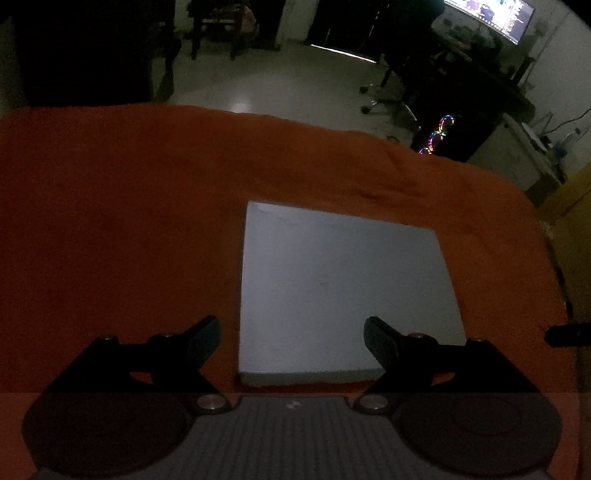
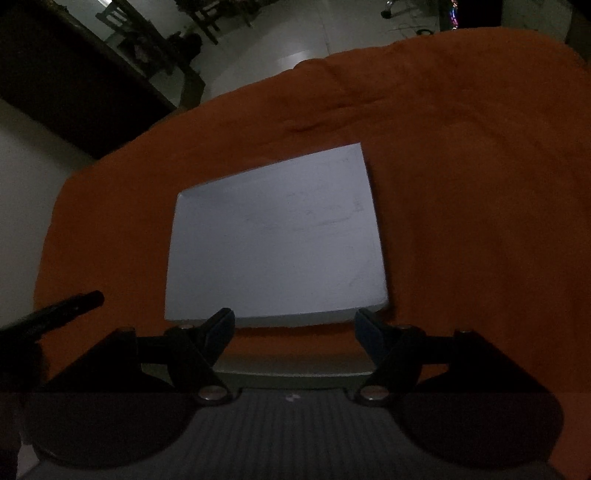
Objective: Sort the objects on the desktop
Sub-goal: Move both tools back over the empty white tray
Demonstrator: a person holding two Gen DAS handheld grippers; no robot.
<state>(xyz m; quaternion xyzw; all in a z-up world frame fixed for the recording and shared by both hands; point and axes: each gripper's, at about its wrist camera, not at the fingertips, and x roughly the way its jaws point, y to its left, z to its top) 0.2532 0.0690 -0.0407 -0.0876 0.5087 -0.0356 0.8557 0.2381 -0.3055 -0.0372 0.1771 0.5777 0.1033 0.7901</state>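
Dim room, desk under a wrinkled orange cloth [image 1: 129,206]. Flat white foam-like slab [image 1: 343,291], squarish w/ rounded corners, grainy cut edge, lies flat mid-desk, sides roughly square to both cams, no clear long axis. Left claw [image 1: 291,338] wide open, empty, right finger over slab's near corner. Right claw [image 2: 294,328] wide open, empty, at slab's near edge.

Left gripper [image 1: 291,338] over a white slab [image 1: 340,288] on an orange cloth [image 1: 122,221].

The jaws stand wide apart with nothing between them, the right finger over the slab's near corner (contact unclear). The slab lies flat. Beyond the cloth: pale floor [image 1: 280,81], an office chair [image 1: 413,74], a lit monitor [image 1: 491,14], dim.
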